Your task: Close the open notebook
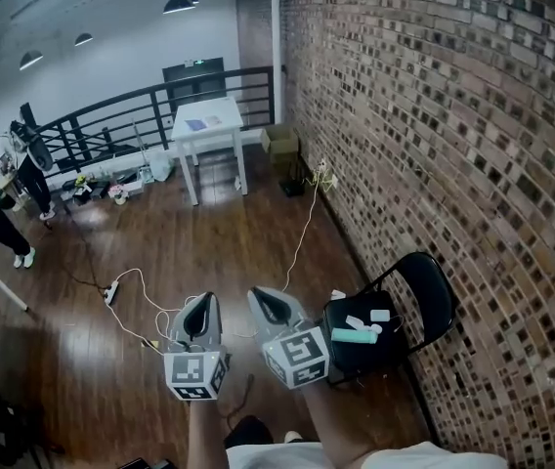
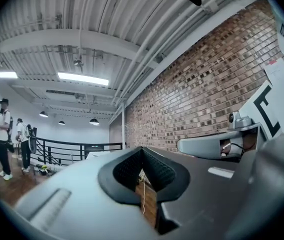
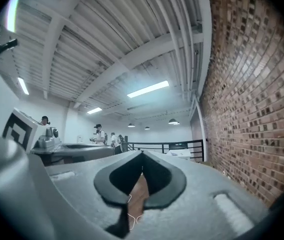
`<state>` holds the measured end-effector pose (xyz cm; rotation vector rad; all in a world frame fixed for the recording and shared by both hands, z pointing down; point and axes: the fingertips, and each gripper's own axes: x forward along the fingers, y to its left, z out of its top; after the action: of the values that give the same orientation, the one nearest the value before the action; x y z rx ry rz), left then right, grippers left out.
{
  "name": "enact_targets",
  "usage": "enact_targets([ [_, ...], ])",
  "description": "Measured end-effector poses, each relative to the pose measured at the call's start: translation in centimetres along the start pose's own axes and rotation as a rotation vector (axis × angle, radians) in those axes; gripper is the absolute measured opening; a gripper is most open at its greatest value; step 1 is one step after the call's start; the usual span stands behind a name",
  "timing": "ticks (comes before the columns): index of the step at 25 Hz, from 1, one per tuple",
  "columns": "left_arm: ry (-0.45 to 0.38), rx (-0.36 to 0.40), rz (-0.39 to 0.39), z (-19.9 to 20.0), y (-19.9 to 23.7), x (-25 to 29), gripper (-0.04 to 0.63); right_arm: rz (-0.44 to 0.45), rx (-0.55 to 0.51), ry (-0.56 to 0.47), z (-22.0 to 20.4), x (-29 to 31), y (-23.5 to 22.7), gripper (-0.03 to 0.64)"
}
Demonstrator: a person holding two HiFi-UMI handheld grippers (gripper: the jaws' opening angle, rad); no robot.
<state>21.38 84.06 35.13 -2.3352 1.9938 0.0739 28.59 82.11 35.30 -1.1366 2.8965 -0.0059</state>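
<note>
Far across the room stands a white table (image 1: 221, 141) with flat pale sheets (image 1: 202, 123) on its top, too small to tell as a notebook. Both grippers are held side by side low in the head view, well short of that table and pointing level toward it. My left gripper (image 1: 202, 299) is shut, its tips meeting with nothing between them (image 2: 142, 148). My right gripper (image 1: 261, 293) is also shut and empty (image 3: 142, 153). In the left gripper view the right gripper's body (image 2: 217, 144) shows at the right.
A black chair (image 1: 434, 291) against the brick wall (image 1: 453, 115) at right holds a teal object (image 1: 354, 336) and small white items. White cables and a power strip (image 1: 111, 291) lie on the wood floor. Cardboard boxes (image 1: 280, 145), a black railing (image 1: 121, 115) and people (image 1: 23, 174) are far off.
</note>
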Motion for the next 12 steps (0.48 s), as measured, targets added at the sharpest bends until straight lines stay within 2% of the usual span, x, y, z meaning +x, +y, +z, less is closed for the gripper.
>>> enact_targets([
  [6,0.009,0.002,0.001,-1.3,2.5,5.2,0.018,-0.022,0.015,0.016,-1.4,5.2,-3.2,-0.009],
  [12,-0.021,0.004,0.025,-1.7,9.5,12.3,0.017,-0.006,0.006,-0.022,0.3,14.9,-5.3,-0.009],
])
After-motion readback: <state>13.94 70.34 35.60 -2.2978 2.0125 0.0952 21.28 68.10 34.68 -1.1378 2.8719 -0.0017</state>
